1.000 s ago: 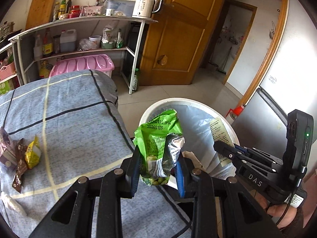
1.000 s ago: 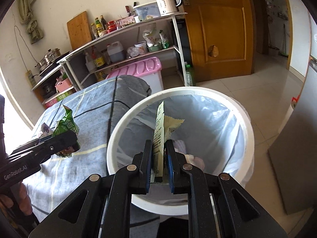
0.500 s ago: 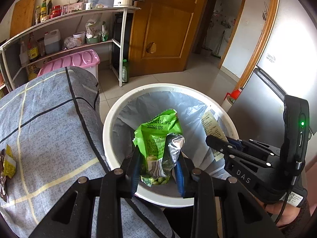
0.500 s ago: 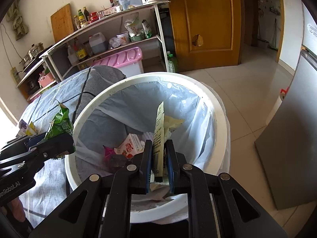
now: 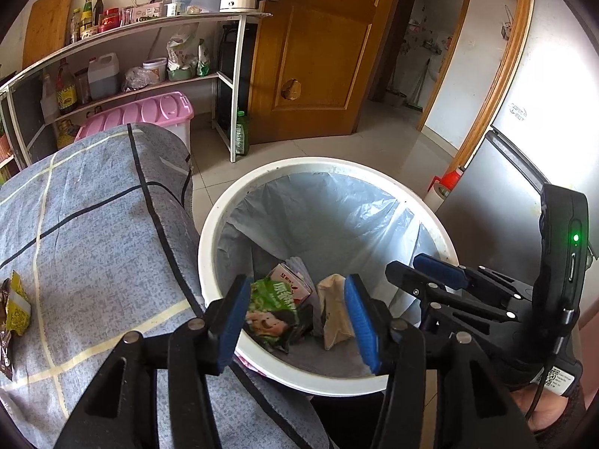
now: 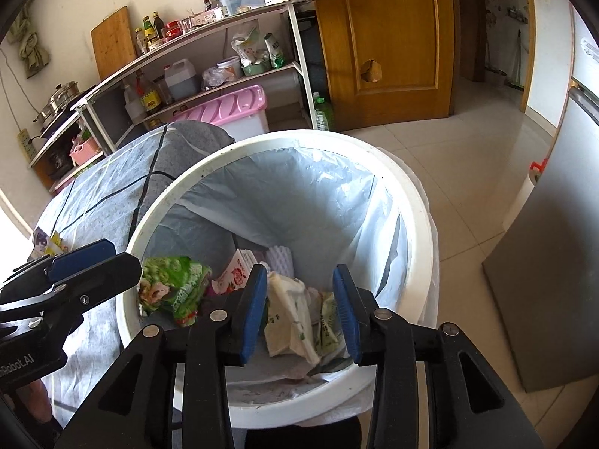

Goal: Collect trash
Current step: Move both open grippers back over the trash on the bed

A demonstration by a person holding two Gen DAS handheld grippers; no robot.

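A white bin point(image 5: 224, 209) with a pale liner stands beside the table; it also shows in the right wrist view point(image 6: 419, 224). My left gripper point(image 5: 297, 299) is open and empty over the bin's near rim. My right gripper point(image 6: 301, 292) is open and empty over the bin. A green snack bag point(image 5: 273, 310) lies inside the bin, also seen in the right wrist view point(image 6: 172, 284). A beige wrapper point(image 6: 288, 318) lies in the bin beside it, also in the left wrist view point(image 5: 335, 310). More wrappers point(image 5: 15, 307) lie on the table's left.
A table with a grey checked cloth point(image 5: 93, 232) is left of the bin. A pink storage box point(image 5: 142, 112) and a metal shelf rack point(image 5: 149, 37) stand behind. A wooden door point(image 5: 318, 56) is at the back. A grey cabinet point(image 6: 554, 262) stands right of the bin.
Both grippers have opened. The green snack bag has dropped from the left gripper and the beige wrapper from the right gripper, and both now lie in the bin.
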